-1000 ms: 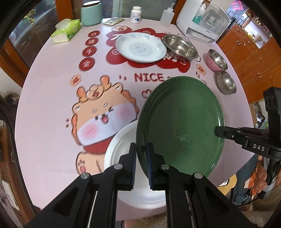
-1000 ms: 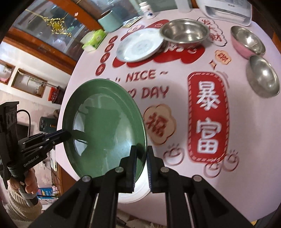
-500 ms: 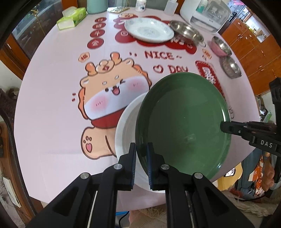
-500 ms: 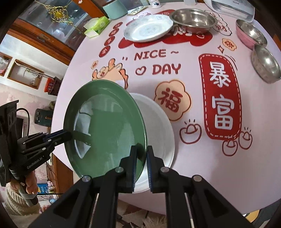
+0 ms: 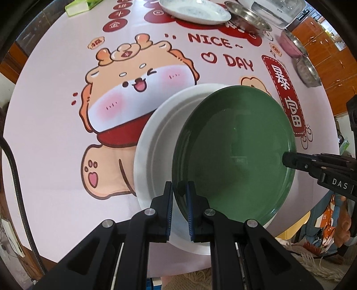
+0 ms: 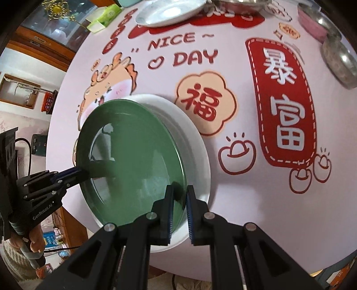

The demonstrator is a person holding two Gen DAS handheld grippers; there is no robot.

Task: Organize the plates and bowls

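A large green plate (image 5: 234, 151) hangs just above a white plate (image 5: 156, 142) that lies near the table's front edge. My left gripper (image 5: 179, 189) is shut on the green plate's near rim. Across the plate, my right gripper (image 5: 287, 159) clamps the opposite rim. In the right wrist view the green plate (image 6: 131, 160) covers most of the white plate (image 6: 196, 142); my right gripper (image 6: 179, 194) is shut on its rim and the left gripper (image 6: 78, 172) grips the far side. The white plate's middle is hidden.
At the far side of the round table (image 5: 49, 125) sit a pale patterned plate (image 5: 194, 11), a steel basin (image 5: 247, 16), a pink bowl (image 5: 292, 42) and a steel bowl (image 5: 309, 71). A green tissue box (image 5: 82, 5) lies far left. A hand (image 6: 33, 241) holds the left gripper.
Both grippers have come down with the green plate, which now hangs closer over the white plate. The table has grown larger in both views. Both grips are unchanged.
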